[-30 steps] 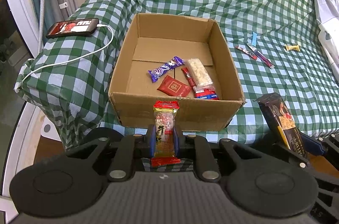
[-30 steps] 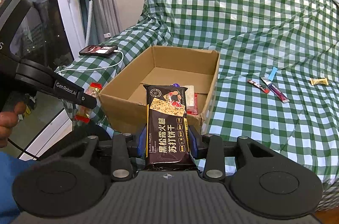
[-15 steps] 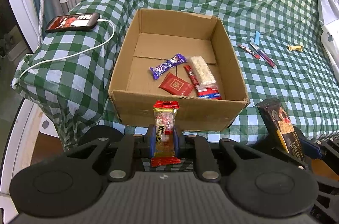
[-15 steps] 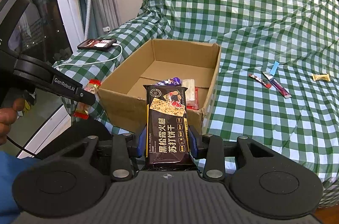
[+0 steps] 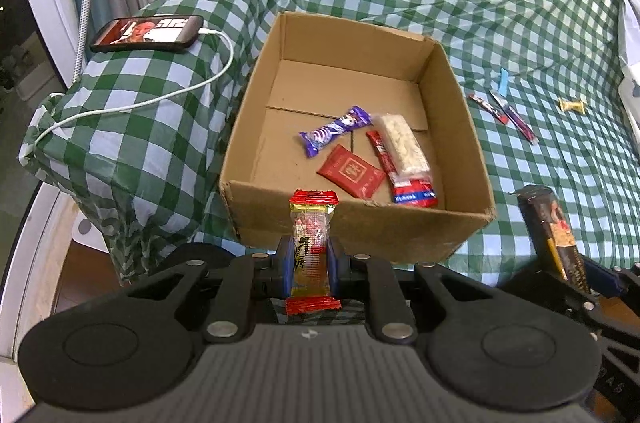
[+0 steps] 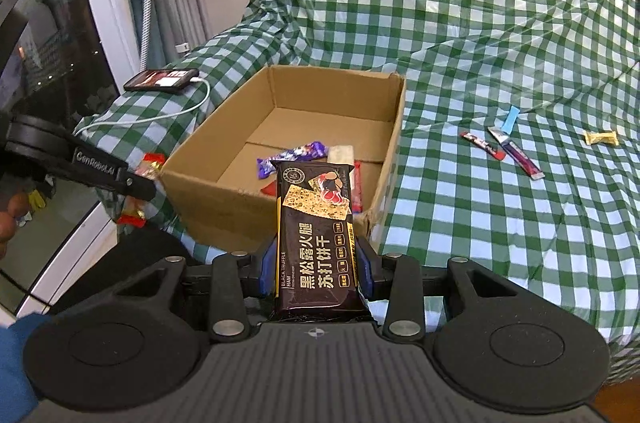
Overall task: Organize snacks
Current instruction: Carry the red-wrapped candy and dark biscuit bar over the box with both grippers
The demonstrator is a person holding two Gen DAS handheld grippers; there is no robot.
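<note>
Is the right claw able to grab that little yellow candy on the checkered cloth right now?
Probably not yet. The right claw is shut on the black cracker pack, so it's full. The yellow candy lies uncovered on the cloth, past the cardboard box.

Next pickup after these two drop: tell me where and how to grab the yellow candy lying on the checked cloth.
Pinch the yellow candy across its plump middle, coming straight down from above. It lies flat and alone on the cloth, twisted ends pointing sideways; those thin ends would likely slip, and nothing crowds its long sides.

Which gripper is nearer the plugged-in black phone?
Left. The left gripper sits at the box's phone side; the right gripper is beyond it, farther off.
</note>
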